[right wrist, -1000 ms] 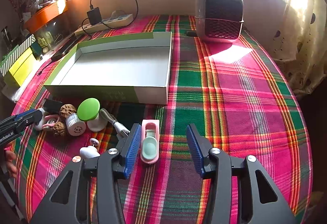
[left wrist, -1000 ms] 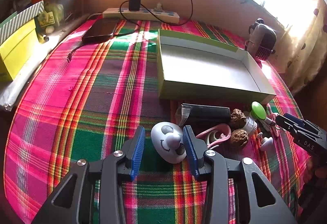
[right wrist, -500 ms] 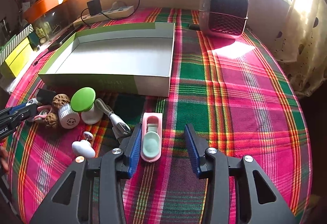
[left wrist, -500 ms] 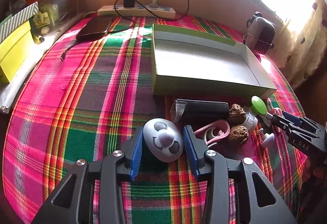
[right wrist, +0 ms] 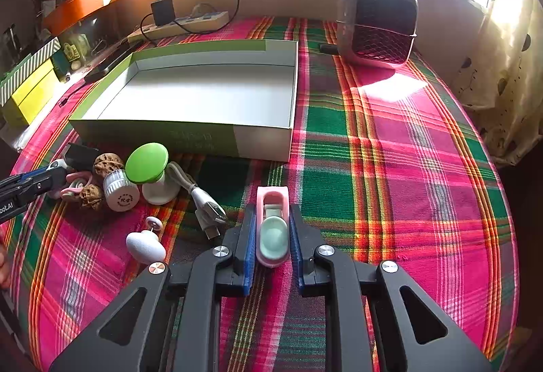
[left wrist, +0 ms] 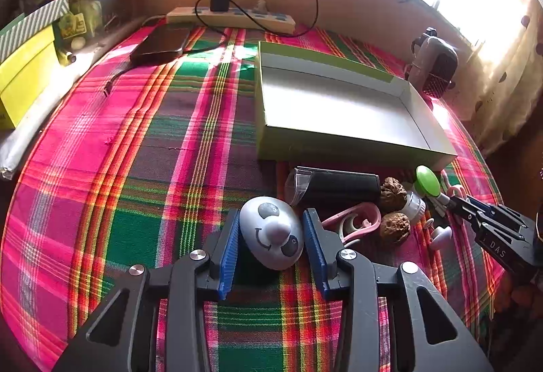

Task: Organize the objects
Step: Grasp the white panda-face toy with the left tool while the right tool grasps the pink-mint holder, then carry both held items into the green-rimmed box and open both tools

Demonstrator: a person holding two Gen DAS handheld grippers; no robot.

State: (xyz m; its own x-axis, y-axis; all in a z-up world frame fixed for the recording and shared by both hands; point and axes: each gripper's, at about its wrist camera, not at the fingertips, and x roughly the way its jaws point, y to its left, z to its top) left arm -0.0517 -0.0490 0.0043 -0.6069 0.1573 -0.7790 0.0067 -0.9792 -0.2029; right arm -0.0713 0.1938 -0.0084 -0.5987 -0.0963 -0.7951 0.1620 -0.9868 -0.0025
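1. My right gripper (right wrist: 272, 244) has just been closing and now clamps the pink and mint case (right wrist: 272, 229) between its pads on the bench.
2. My left gripper (left wrist: 269, 244) has just been closing around the grey panda-faced egg (left wrist: 271, 236); its pads look to be touching it.
3. The empty box (right wrist: 264, 143) lies ahead of both.
4. Risk: the rounded egg may squirt out of flat pads on lifting.
5. The cable plug (right wrist: 210, 214), just left of my right gripper, could snag.

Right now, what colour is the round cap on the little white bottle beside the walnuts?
Bright green cap, clearest in the right wrist view.
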